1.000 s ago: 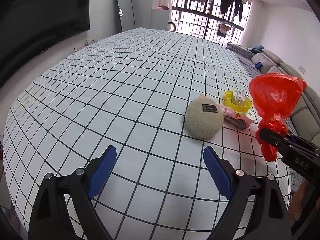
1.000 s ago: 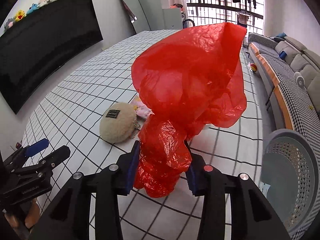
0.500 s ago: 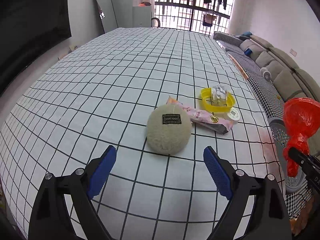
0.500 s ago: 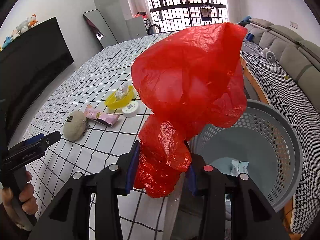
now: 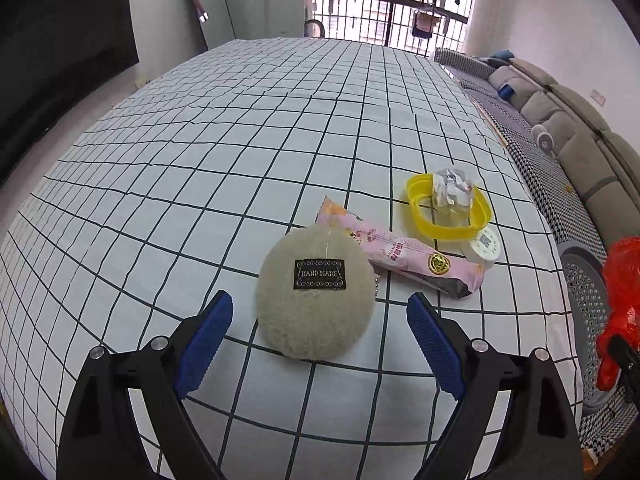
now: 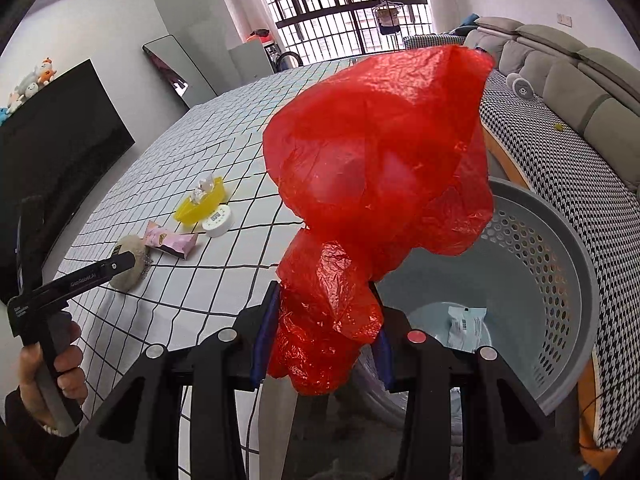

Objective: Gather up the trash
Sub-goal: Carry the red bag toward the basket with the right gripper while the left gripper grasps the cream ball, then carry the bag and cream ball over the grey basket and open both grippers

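Observation:
My right gripper (image 6: 322,340) is shut on a crumpled red plastic bag (image 6: 376,184) and holds it above the near rim of a grey perforated basket (image 6: 560,264); the bag also shows at the right edge of the left wrist view (image 5: 622,280). A white packet (image 6: 466,322) lies inside the basket. My left gripper (image 5: 320,322) is open, its blue pads either side of a round beige fluffy pouch (image 5: 316,296). Behind the pouch lie a pink snack wrapper (image 5: 404,252), a yellow dish (image 5: 448,210) with crumpled paper and a white lid (image 5: 484,244).
The checked tablecloth (image 5: 240,140) covers a large table. The basket (image 5: 586,292) stands off the table's right edge, next to a houndstooth bench (image 6: 576,160) and a grey sofa (image 5: 568,120). A black screen (image 6: 60,152) lines the left wall.
My right gripper carried the red bag from over the table to over the basket. My left gripper moved up to the fluffy pouch, which now sits between its open fingers.

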A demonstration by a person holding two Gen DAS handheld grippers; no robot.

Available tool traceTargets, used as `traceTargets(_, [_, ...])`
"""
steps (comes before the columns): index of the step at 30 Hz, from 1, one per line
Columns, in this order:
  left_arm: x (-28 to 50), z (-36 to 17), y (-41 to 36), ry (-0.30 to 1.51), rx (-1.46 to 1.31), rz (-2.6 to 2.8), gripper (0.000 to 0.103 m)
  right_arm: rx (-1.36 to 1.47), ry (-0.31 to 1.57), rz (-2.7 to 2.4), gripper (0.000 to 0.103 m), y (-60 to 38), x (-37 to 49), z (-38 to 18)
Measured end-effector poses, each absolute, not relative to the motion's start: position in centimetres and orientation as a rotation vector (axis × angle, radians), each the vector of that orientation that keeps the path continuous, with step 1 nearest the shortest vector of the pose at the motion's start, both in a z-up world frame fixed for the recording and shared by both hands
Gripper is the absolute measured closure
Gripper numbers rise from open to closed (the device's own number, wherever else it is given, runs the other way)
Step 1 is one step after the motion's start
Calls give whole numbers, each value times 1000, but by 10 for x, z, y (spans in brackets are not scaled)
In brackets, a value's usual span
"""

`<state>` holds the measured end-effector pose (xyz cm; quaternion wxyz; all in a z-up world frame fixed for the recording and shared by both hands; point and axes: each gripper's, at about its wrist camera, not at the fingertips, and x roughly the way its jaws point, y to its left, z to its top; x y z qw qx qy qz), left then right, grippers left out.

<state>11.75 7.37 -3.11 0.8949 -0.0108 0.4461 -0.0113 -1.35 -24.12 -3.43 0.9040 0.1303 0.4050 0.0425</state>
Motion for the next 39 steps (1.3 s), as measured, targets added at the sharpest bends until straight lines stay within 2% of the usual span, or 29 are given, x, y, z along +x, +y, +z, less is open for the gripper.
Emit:
traceTargets(6, [129,-39,79,941,-19,2,21,273,843,96,63,-239,-11,-37])
traceTargets(9, [130,-43,80,953,-25,1,30,277,847,98,63,-241,-10,-38])
traceTargets(11, [131,-44,81,959,-38,-22,43,276,848,98,63,-241,-10,-38])
traceTargets(14, [129,-43,80,954,-27,-27,46,275,846,100,63,-240,-11,-37])
traceTargets(29, [64,-12,67,852,1,-70,47,232,844,98,63,-232,-20,-26])
traceTargets(39, [38,10,-8,811,40,-257,47,232,851,44,63,-256,-33,-25])
